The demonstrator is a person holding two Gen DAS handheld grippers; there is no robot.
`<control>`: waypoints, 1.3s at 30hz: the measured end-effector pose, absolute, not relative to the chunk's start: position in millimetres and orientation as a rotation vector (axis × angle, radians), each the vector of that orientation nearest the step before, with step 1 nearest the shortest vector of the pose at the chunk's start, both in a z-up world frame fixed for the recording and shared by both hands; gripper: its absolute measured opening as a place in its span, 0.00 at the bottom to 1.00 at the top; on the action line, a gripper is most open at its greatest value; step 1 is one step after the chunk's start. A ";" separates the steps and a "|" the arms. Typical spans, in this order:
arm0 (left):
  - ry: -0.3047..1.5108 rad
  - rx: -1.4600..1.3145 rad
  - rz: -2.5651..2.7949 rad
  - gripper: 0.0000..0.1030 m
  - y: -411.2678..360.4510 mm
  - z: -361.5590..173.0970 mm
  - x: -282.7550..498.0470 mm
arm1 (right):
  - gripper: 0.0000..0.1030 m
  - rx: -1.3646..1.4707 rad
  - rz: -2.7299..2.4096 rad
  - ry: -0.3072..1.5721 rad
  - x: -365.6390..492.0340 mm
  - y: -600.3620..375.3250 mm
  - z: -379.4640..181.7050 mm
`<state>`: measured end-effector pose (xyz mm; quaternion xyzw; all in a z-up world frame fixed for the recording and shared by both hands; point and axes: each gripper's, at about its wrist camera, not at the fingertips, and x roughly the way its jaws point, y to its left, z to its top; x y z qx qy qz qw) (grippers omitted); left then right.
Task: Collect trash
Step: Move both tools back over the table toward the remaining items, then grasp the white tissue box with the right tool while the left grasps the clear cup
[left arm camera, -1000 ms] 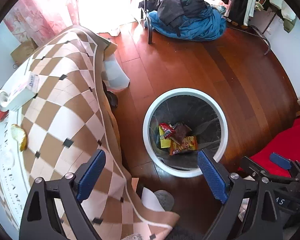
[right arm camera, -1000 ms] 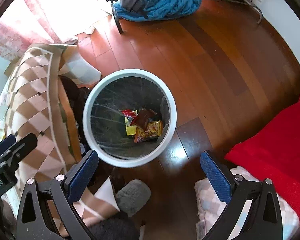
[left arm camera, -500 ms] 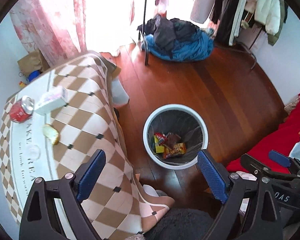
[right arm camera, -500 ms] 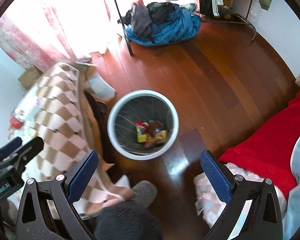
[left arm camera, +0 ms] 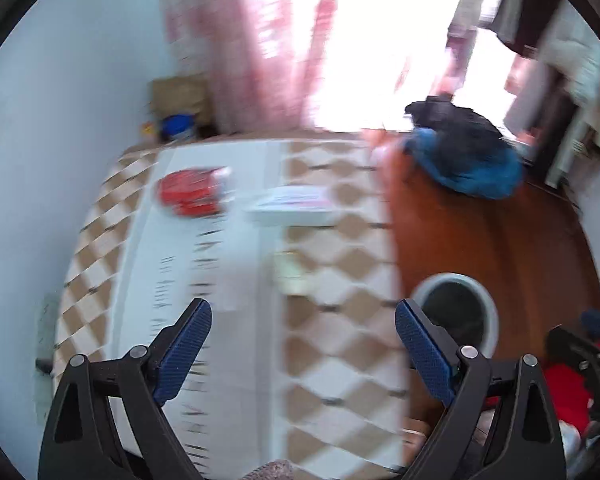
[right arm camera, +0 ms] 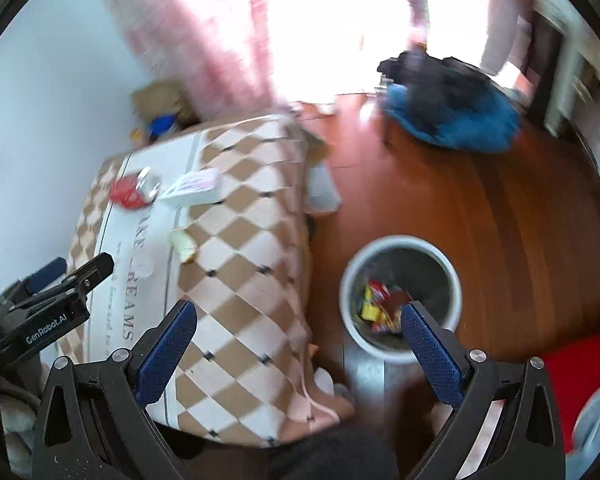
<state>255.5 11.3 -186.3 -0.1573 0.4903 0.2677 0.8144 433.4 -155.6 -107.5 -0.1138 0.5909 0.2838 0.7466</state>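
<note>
The body of the left tongs (right arm camera: 52, 312) carries white lettering, "GenRobot.AI". On the checked cloth (right arm camera: 240, 264) over the worktop, large print reads partly "REAMS"; the rest is too blurred to read.

Your left gripper (left arm camera: 303, 342) is a black frame with two long fingers (left arm camera: 184, 348) faced in dimpled blue pads, with silver screw heads at the pivots. Your right gripper (right arm camera: 296, 342) has the same build. Left of it, the left gripper's black side carries white lettering, "GenRobot.AI", beside a blue pad.
</note>
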 end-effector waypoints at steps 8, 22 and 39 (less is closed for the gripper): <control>1.147 -0.455 0.797 1.00 139.9 -274.5 215.6 | 1.00 -0.619 0.784 1.340 461.2 35.6 -201.5; 1.262 -0.473 0.872 1.00 220.9 -349.0 221.1 | 0.70 -0.904 0.950 1.357 486.9 171.2 -312.8; 1.192 -0.399 0.454 1.00 104.0 -305.3 229.3 | 0.58 -0.276 0.552 1.570 457.2 -17.7 -286.3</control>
